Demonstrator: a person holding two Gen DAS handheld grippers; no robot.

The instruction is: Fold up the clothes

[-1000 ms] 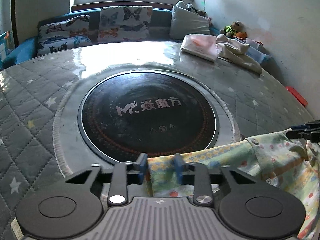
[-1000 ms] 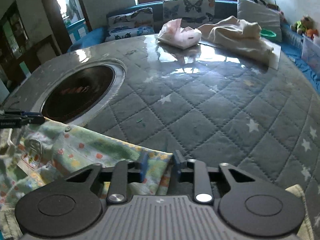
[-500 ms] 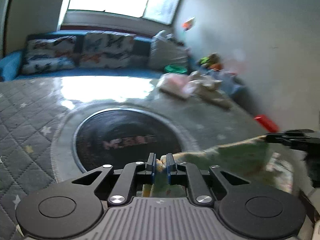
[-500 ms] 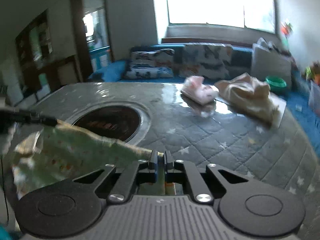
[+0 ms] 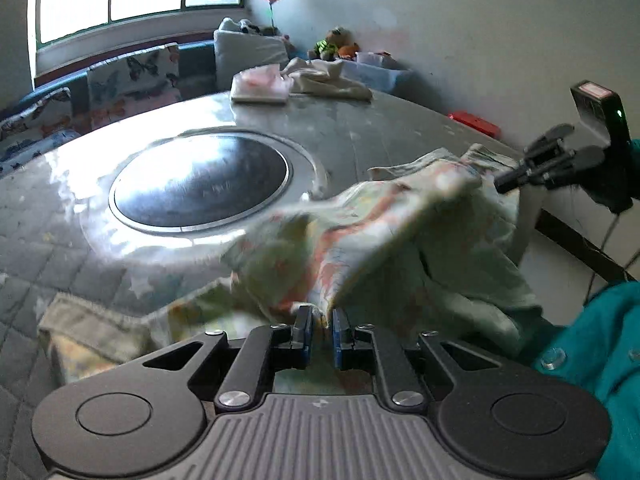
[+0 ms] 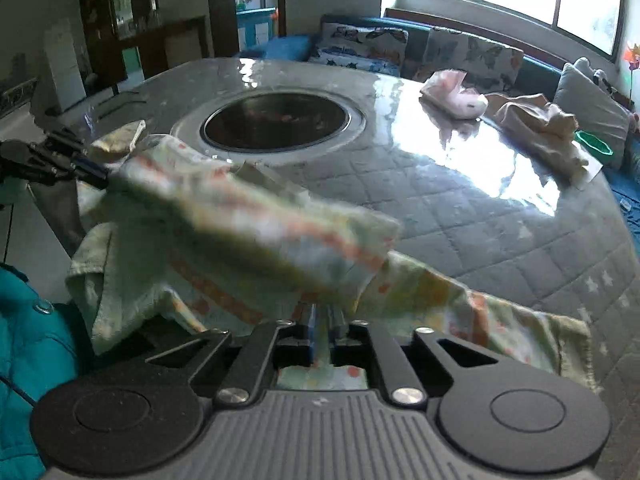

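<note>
A pale green garment with an orange and yellow print (image 5: 384, 232) hangs stretched between my two grippers above the near edge of the round table. My left gripper (image 5: 321, 322) is shut on one edge of it. My right gripper (image 6: 322, 316) is shut on the opposite edge; the garment (image 6: 240, 224) sags between them and part trails on the quilted cover. In the left wrist view the right gripper (image 5: 504, 184) shows at the far right; in the right wrist view the left gripper (image 6: 96, 174) shows at the far left.
The table (image 6: 500, 216) has a grey quilted cover and a round black cooktop (image 5: 200, 184) set in its middle. A pink garment (image 6: 456, 96) and a beige one (image 6: 540, 124) lie at the far side. A sofa with butterfly cushions (image 6: 400, 48) stands behind. A teal sleeve (image 5: 600, 360) is close by.
Both grippers closed on the garment's edges, lifted it off the table and swung it around; the garment now hangs blurred between them.
</note>
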